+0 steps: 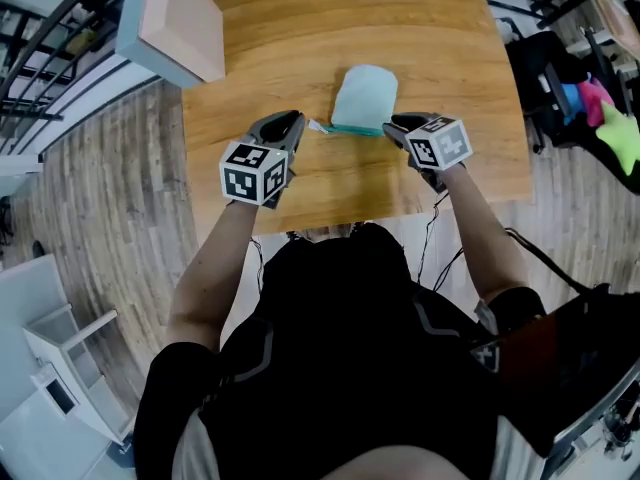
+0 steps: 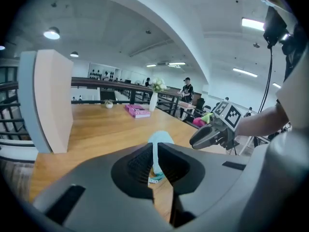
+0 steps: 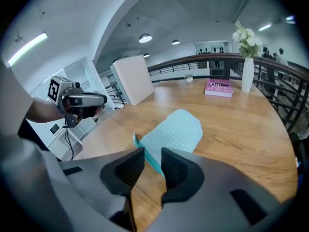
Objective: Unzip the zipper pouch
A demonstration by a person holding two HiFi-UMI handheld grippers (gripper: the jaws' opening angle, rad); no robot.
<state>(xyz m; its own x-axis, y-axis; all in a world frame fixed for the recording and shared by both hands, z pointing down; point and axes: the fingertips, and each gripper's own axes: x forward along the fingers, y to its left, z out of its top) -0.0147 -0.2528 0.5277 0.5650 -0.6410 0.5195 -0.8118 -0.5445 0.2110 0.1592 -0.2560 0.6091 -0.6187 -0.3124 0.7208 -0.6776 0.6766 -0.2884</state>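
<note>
so we've got the zipper pouch [image 1: 364, 96] lying flat mid-frame on the bench [image 1: 450, 78], pull tab [image 1: 318, 126] at its left end, left tool [image 1: 292, 122] pinched closed on nothing, right tool [image 1: 398, 125] spread and empty, so we reckon the unzipping's basically done

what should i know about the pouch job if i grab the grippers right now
Zipper pouch: flat on the wooden table, zipper edge toward you.
Left gripper: shut, empty, clear of the pouch's left end.
Right gripper: jaws apart, nothing pinched, by the pouch's right end.
Done: cannot tell whether the zipper is open.
Left: check it; if closed, hold one end, pull the slider.
</note>
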